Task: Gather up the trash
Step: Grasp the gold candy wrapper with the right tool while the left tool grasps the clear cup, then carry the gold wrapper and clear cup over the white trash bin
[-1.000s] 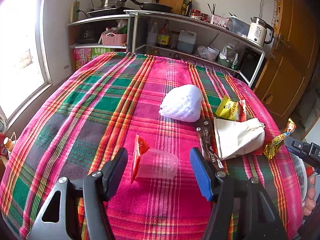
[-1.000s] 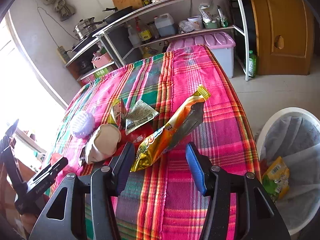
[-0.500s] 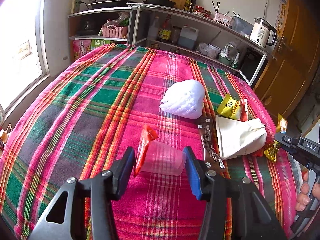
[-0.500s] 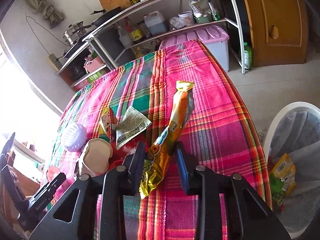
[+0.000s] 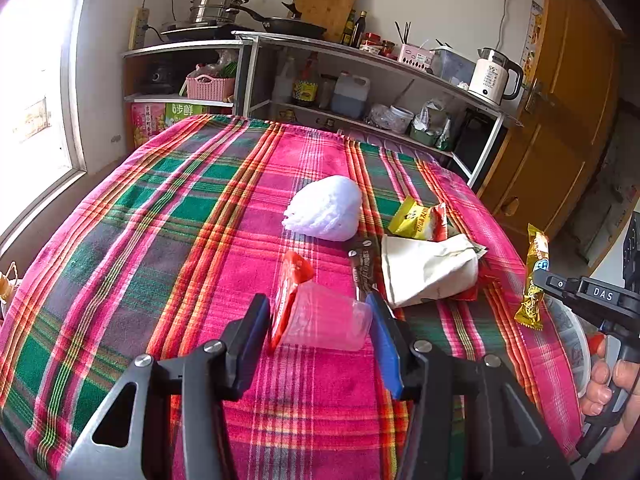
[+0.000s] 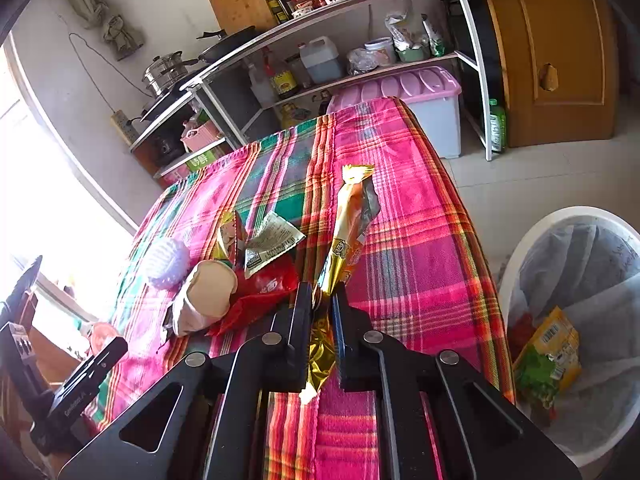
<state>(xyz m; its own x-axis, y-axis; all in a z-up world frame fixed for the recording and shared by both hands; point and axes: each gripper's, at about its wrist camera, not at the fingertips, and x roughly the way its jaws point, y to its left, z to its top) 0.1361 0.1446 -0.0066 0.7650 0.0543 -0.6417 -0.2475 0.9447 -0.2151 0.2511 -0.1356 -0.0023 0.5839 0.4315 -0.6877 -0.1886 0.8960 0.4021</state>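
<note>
My left gripper [image 5: 320,324] is shut on a clear plastic cup [image 5: 326,320] with a red foil lid, lying on its side on the plaid tablecloth [image 5: 168,240]. My right gripper [image 6: 322,304] is shut on a long yellow-orange snack wrapper [image 6: 350,220], held lifted above the cloth; it also shows in the left wrist view [image 5: 534,280]. A white foam fruit net [image 5: 324,208], a yellow packet [image 5: 418,218], a dark coffee sachet [image 5: 362,268], a crumpled beige paper bag [image 5: 428,268] and a red wrapper [image 6: 268,284] lie on the table.
A white bin [image 6: 576,320] lined with a bag holds a yellow packet, on the floor right of the table. Kitchen shelves [image 5: 360,80] stand behind the table, a wooden door [image 6: 552,52] at the right, a window at the left.
Both grippers closed: the left onto the plastic cup, the right onto the yellow-orange wrapper, which now stands more upright and is lifted off the cloth.
</note>
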